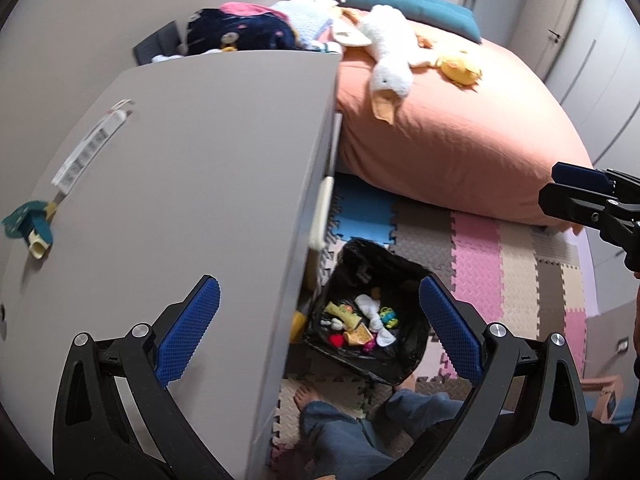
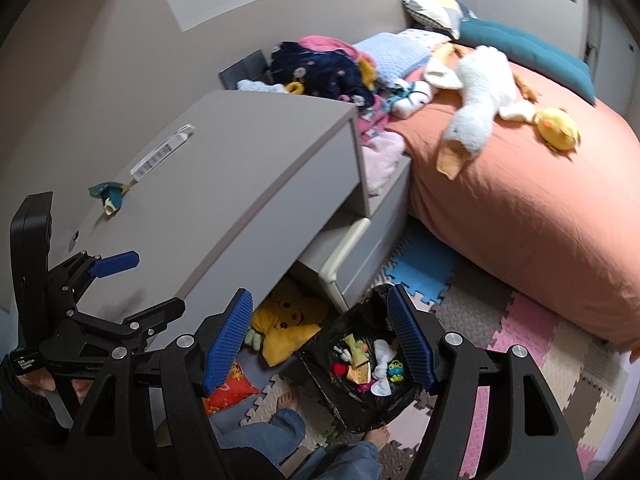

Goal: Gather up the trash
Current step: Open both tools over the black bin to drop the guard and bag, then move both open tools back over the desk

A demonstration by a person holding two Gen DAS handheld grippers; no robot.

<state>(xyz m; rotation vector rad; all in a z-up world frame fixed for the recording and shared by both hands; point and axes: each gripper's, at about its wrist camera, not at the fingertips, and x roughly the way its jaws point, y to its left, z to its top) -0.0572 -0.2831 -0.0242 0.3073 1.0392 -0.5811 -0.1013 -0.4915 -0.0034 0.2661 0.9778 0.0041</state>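
The left claw (image 1: 319, 330) is spread wide and holds nothing; it hangs over the edge of the grey table (image 1: 192, 184). The right claw (image 2: 320, 340) is wide too and empty, up above the black trash bag (image 2: 368, 392). The bag sits open on the floor just beside the table, with bits of trash in it: a white cloth, yellow wrappers and small bright toys. On the table lie a white strip (image 1: 90, 148) and, near it, a little teal and yellow thing (image 1: 30, 226). Under the table a yellow plush (image 2: 290, 324) with a smiley face leans by a red cushion (image 2: 230, 390). The person's bare feet and blue jeans (image 2: 280, 432) stand next to the bag. The floor is made of puzzle mats (image 1: 480, 248) in pink, blue, grey and cream. A bed with an orange cover (image 2: 520, 184) stands close by. On it rest a white goose toy (image 2: 478, 100), a yellow duck (image 2: 558, 128), a teal pillow and a heap of clothes.
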